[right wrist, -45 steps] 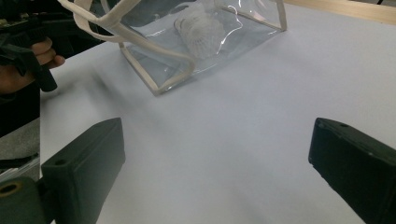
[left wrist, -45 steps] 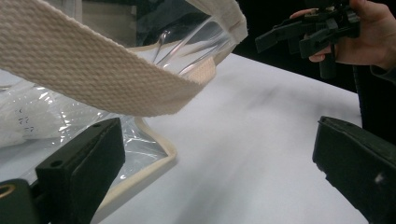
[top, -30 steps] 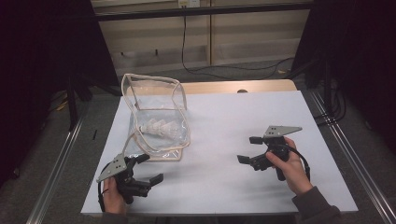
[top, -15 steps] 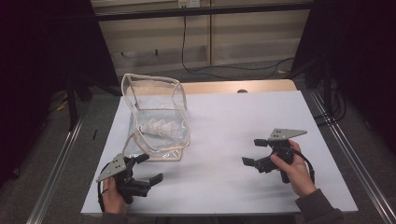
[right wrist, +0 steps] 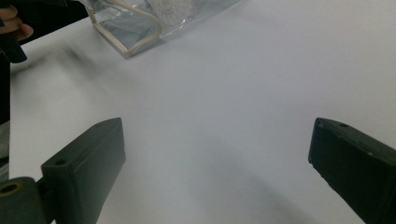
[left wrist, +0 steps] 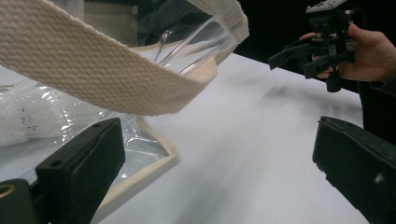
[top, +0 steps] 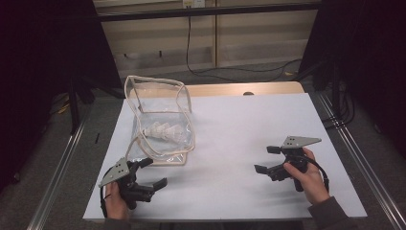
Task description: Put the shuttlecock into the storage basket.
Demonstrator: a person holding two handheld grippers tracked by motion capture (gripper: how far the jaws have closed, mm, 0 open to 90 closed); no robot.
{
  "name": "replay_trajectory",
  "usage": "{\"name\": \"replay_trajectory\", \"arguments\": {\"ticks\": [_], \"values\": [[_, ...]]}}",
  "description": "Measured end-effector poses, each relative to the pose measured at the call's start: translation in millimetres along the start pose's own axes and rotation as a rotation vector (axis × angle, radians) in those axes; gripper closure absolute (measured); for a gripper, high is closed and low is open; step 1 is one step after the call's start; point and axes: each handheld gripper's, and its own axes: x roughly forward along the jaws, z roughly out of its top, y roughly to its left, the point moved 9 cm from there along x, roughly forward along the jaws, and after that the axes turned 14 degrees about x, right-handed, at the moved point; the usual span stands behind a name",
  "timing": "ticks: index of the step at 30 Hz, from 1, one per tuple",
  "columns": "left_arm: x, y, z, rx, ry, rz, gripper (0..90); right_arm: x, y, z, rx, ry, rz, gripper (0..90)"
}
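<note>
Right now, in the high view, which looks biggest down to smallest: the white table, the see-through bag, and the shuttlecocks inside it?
1. White table, by far the largest.
2. See-through bag, covering part of the table's left side.
3. Shuttlecocks, a small white cluster inside the bag.

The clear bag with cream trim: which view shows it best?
The high view: the whole bag stands open on the table, white items inside. The left gripper view shows just its strap and a corner up close; the right gripper view catches one far corner.
</note>
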Motion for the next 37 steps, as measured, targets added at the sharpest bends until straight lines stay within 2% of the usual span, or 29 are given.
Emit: {"name": "replay_trajectory", "arguments": {"ticks": [19, 37], "values": [[-0.3, 0.0, 0.1, 0.006, 0.001, -0.001, 2.5, -13.4, -9.0, -11.5, 0.01, -0.022, -0.006, 3.4], [-0.2, -1.0, 0.2, 0.007, 0.005, -0.001, 2.5, -16.5, -7.8, -14.2, 0.007, -0.04, 0.006, 3.3]]}}
